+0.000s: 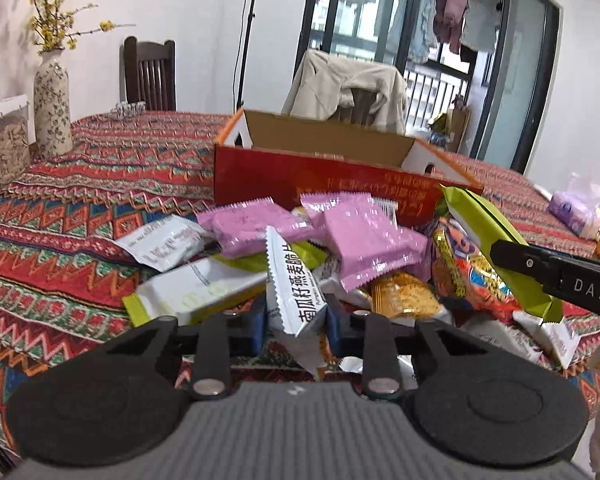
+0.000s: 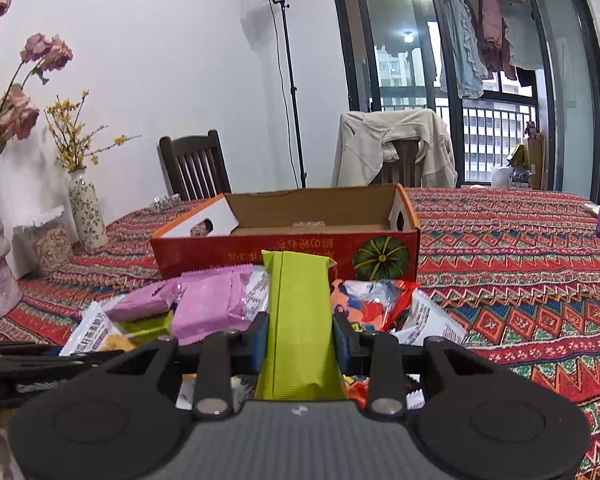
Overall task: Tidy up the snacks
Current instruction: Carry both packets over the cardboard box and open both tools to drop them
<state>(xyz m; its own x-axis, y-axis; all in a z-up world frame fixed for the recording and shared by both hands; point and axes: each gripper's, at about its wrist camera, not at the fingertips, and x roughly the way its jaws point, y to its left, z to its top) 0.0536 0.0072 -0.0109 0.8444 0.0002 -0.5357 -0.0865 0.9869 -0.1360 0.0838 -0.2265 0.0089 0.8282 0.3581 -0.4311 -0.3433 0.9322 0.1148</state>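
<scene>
Snack packets (image 1: 340,248) are lying in a loose heap on the patterned tablecloth (image 1: 80,208), just in front of an open red cardboard box (image 1: 320,184) whose near wall is facing both cameras. Pink wrappers (image 1: 364,236) are sitting on top of the heap, with white, orange and bright printed packets around and under them. In the left wrist view the left gripper (image 1: 296,322) is pinching a white packet with black lettering (image 1: 290,284) between its blue pads; the jaws are standing narrow and the packet is sticking up tilted above the pile. In the right wrist view the right gripper (image 2: 300,338) is clamping a lime-green packet (image 2: 298,312) by its long sides, the packet standing upright between the fingers with its top edge overlapping the box front. The same green packet is showing at the right edge of the left view, held by the other tool's black finger. Behind the box a beige jacket (image 2: 392,148) is hanging over a chair, and a flowered vase (image 1: 52,104) is standing at the table's far left
</scene>
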